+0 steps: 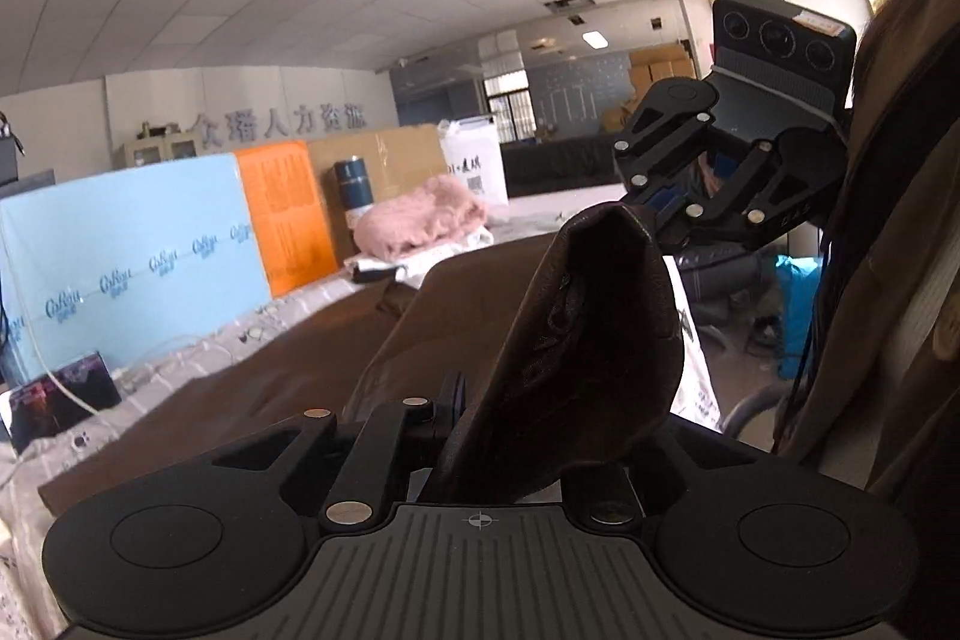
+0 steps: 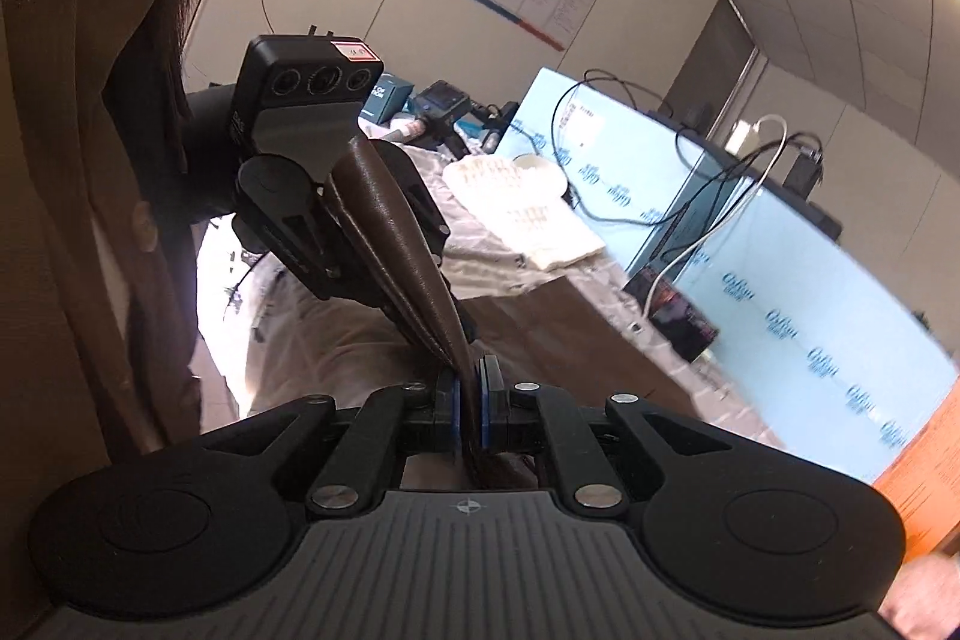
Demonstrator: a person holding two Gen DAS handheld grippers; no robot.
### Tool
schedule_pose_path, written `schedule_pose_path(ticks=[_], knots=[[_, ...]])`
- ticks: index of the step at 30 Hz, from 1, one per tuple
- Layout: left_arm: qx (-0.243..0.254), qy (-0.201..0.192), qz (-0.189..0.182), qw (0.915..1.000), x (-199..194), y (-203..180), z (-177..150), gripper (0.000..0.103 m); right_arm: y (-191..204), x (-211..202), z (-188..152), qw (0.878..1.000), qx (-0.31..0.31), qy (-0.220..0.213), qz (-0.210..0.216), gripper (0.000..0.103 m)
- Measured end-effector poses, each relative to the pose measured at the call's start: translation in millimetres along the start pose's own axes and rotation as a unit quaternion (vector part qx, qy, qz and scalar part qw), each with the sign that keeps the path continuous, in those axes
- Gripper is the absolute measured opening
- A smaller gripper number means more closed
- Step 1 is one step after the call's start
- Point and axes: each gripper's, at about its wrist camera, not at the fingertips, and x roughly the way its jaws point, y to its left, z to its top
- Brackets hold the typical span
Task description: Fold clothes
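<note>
Right gripper (image 2: 471, 403): we found its blue pads clamped flat on a fold of the brown garment (image 2: 396, 244). Left gripper (image 1: 510, 436): we found it closed narrowly on the same garment's other end, cloth bunched between its jaws. Brown garment: lifted taut between our two tools, the rest lying spread on the quilted bed cover (image 1: 198, 352). Beyond the garment on that cover: pink fluffy bundle (image 1: 420, 217). Along the cover's far side: blue foam board (image 1: 132, 256).

Repeated brand script, perhaps "CoRou", on light-blue board (image 1: 120, 244), grey Chinese lettering on wall (image 1: 279, 123)
</note>
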Motion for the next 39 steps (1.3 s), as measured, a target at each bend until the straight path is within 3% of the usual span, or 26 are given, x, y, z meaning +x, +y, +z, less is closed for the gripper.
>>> schedule_pose_path(ticks=[3,4,6,7,8,10,13,17,19,22,25,27,29,32,35,36,37,38,39], knots=[[-0.025,0.052,0.015,0.9982,6.1,3.2,-18.9,0.029,-1.0,9.6,-18.7,0.997,0.059,0.027,0.039,0.007],[-0.035,0.058,0.024,0.9974,4.7,5.4,-23.1,0.035,-1.8,12.7,-24.9,0.995,0.08,0.035,0.052,0.01],[-0.053,0.064,0.046,0.9955,-0.9,10.3,-28.4,0.044,-2.0,10.1,-32.7,0.991,0.106,0.037,0.073,0.026],[-0.059,0.067,0.06,0.9943,-4.5,13.3,-29.3,0.056,-3.4,6.0,-34.7,0.991,0.108,0.033,0.07,0.04],[-0.064,0.075,0.073,0.9925,-7.6,17.5,-30.3,0.062,-4.8,1.9,-36.7,0.991,0.11,0.029,0.067,0.049],[-0.075,0.098,0.098,0.9876,-13.3,27.1,-32.4,0.072,-11.0,-6.8,-40.9,0.991,0.118,0.021,0.065,0.053],[-0.109,0.125,0.116,0.9792,-24.3,49.9,-37.3,0.08,-32.1,-23.4,-51.7,0.988,0.141,0.001,0.064,0.066],[-0.169,0.144,0.155,0.9627,-42.8,85.9,-44.7,0.08,-90.3,-29.4,-76.8,0.978,0.206,-0.017,-0.002,0.071],[-0.197,0.132,0.191,0.9525,-44.3,108.5,-46.7,0.079,-121.8,-27.2,-92.2,0.965,0.255,-0.018,-0.055,0.071],[-0.254,0.089,0.245,0.9314,-38.1,149.2,-45.4,0.08,-170.2,-16.8,-115.1,0.935,0.328,-0.02,-0.131,0.072],[-0.344,0.052,0.285,0.893,-20.0,198.4,-44.2,0.08,-213.7,0.6,-131.5,0.894,0.403,-0.016,-0.197,0.076],[-0.4,0.027,0.3,0.8659,-6.1,230.8,-43.5,0.08,-238.7,12.7,-141.2,0.868,0.452,-0.015,-0.207,0.077],[-0.428,0.025,0.29,0.8554,13.1,256.4,-42.0,0.08,-261.6,25.8,-149.3,0.843,0.495,-0.012,-0.21,0.077],[-0.418,0.074,0.291,0.8574,48.1,278.6,-41.8,0.08,-286.9,46.2,-158.3,0.814,0.54,0.013,-0.213,0.078],[-0.383,0.104,0.291,0.8706,75.0,274.0,-41.1,0.076,-302.1,67.3,-169.2,0.794,0.573,0.043,-0.2,0.077],[-0.361,0.113,0.294,0.8775,81.9,268.4,-38.5,0.056,-304.2,75.1,-170.3,0.792,0.576,0.054,-0.196,0.076],[-0.335,0.123,0.3,0.8848,88.0,261.2,-34.8,0.044,-301.7,80.7,-168.9,0.797,0.567,0.066,-0.197,0.072],[-0.31,0.127,0.305,0.8914,91.5,253.9,-30.7,0.035,-299.3,86.2,-167.5,0.802,0.558,0.077,-0.198,0.061],[-0.286,0.128,0.31,0.8976,93.7,246.7,-26.5,0.015,-294.6,89.3,-163.8,0.814,0.537,0.084,-0.204,0.053]])
